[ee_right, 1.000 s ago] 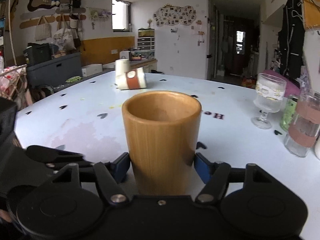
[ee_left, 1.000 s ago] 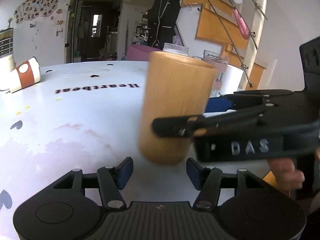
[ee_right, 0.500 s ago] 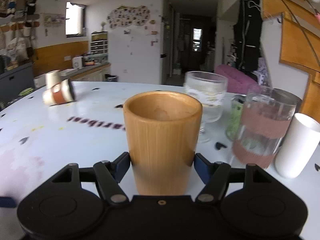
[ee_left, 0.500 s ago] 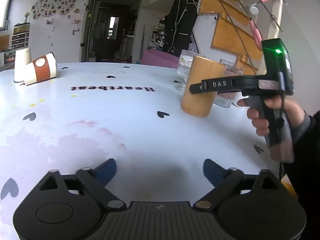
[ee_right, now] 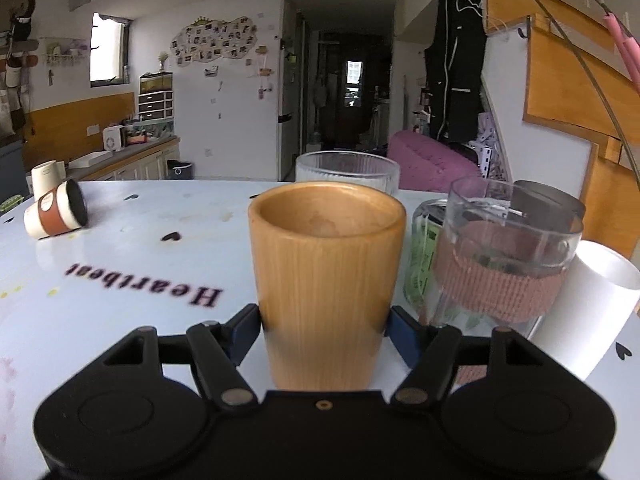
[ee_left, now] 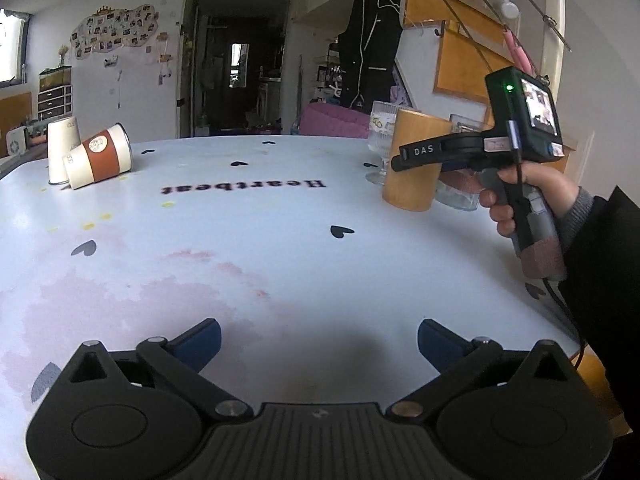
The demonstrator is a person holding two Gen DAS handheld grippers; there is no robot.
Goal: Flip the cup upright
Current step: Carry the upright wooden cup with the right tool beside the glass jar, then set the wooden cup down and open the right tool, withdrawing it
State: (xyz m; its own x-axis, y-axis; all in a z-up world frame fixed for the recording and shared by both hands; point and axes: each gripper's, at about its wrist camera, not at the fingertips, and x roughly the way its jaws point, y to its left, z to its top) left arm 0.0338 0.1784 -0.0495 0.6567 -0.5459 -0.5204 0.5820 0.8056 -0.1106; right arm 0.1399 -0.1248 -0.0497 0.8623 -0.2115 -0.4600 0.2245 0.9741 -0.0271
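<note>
A wide bare stretch of the white table (ee_left: pixel 280 240) is seen in front of the left claw (ee_left: pixel 319 340), with only small black hearts and the word "Heartbeat" printed on it. The left claw is spread wide and nothing is held in it. The table's near right edge is seen just past the person's sleeve.

Room is tight on the right side. The wooden cup (ee_right: pixel 326 280) is stood upright, mouth up, and is squeezed between the blue pads (ee_right: pixel 244 330) of the right claw (ee_right: pixel 324 328). From the left view, the cup (ee_left: pixel 412 164) is seen near the far right part of the table, with its bottom on or just above the top; which one is hard to tell. A ribbed glass (ee_right: pixel 347 174) is seen right behind the cup. A glass with a pink band (ee_right: pixel 504 260) is seen just beside it on the right, and a white cup (ee_right: pixel 588 300) is next to that, near the table's edge. A green can (ee_right: pixel 420 264) is partly hidden between the cup and the banded glass.

Far off on the left, a paper cup (ee_left: pixel 98 156) is lying on its side, leaned against a white paper cup (ee_left: pixel 60 148) that is set mouth down.

The wooden cup is plain, light brown, with straight grain lines. It looks empty inside.
</note>
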